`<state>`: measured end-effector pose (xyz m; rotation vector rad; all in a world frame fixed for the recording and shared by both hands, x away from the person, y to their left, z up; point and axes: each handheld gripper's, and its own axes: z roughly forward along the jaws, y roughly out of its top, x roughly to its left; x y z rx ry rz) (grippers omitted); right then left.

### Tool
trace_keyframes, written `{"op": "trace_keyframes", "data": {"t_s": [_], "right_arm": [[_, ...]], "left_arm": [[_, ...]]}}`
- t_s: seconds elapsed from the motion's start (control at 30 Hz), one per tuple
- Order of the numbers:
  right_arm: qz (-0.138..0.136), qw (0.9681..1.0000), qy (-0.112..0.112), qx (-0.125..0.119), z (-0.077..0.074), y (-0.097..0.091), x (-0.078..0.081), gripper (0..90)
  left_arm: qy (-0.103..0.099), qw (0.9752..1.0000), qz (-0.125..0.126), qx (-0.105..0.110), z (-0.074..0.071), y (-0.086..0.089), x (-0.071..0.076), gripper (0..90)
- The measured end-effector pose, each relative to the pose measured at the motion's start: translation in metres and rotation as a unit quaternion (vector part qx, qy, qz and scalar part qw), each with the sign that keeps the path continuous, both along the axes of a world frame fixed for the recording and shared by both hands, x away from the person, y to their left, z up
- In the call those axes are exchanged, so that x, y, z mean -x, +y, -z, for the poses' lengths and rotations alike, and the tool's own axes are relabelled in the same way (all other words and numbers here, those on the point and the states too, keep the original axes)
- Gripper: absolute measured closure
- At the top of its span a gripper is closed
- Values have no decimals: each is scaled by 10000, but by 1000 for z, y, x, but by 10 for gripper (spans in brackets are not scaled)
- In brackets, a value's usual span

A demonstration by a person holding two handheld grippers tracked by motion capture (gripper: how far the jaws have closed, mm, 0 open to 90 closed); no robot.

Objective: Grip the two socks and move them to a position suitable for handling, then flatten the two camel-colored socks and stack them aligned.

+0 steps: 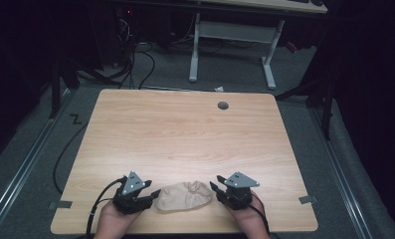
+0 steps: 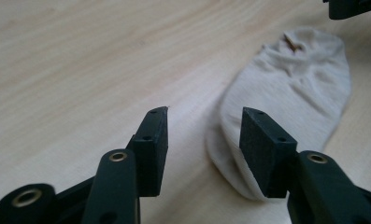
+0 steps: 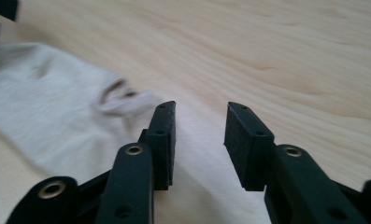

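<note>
My left gripper (image 1: 146,199) sits near the surface's front edge, left of centre, w/ its fingers (image 2: 153,149) spread wide and released, nothing pinched. In the left gripper view the gap btwn them is bare wood; the right-hand pad overlaps the near end of the sock (image 2: 290,107), but I can't tell if it touches the fabric or just hangs over it.

The sock (image 1: 184,195) lies flat and a bit crumpled btwn my two grippers, close to the front edge, roughly mid-width. Pale beige, its opening puckered at the end toward my right gripper.

My right gripper (image 1: 217,190) is just beside the sock's right end, fingers (image 3: 162,144) also wide apart and released. In the right gripper view only bare surface shows in the gap; the sock lies off to the left of the left-hand pad, its cuff close to that pad. Contact there I can't confirm.

The surface (image 1: 185,129) is light wood-grain w/ rounded corners and a grey grommet (image 1: 223,105) near the back edge, right of centre. Grey carpet around it, tape tabs at the front corners, black cables (image 1: 135,64) on the floor at back left, and a white-legged desk (image 1: 232,45) behind. The room is dark at both sides.

Count: 1 sock, 2 grippers, 2 fingers each, 1 grommet.
</note>
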<state>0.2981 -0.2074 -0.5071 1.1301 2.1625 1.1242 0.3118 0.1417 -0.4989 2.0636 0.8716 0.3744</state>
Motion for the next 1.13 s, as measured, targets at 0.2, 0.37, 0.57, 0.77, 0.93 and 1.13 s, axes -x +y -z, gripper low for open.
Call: {"op": "trace_keyframes", "data": {"t_s": [0.2,0.37,0.57,0.77,0.93,1.13], "right_arm": [[640,9977,-219,-30,0,-30,-9,566],[1331,9908,-255,17,6,-71,-21,537],[1769,9840,-223,-9,10,-103,-25,518],[1773,9841,-134,25,13,-107,-24,515],[1671,9859,-54,57,15,-99,-25,515],[1560,9875,-159,141,11,-92,-23,514]], "left_arm": [[-336,9980,-432,-328,4,21,-22,481],[-221,9946,-955,-353,10,50,-42,474],[58,9923,-1215,-255,15,62,-54,462],[98,9931,-1125,-326,18,58,-54,457],[85,9935,-1098,-291,16,60,-46,454],[30,9949,-1007,-89,8,61,-42,455]]}}
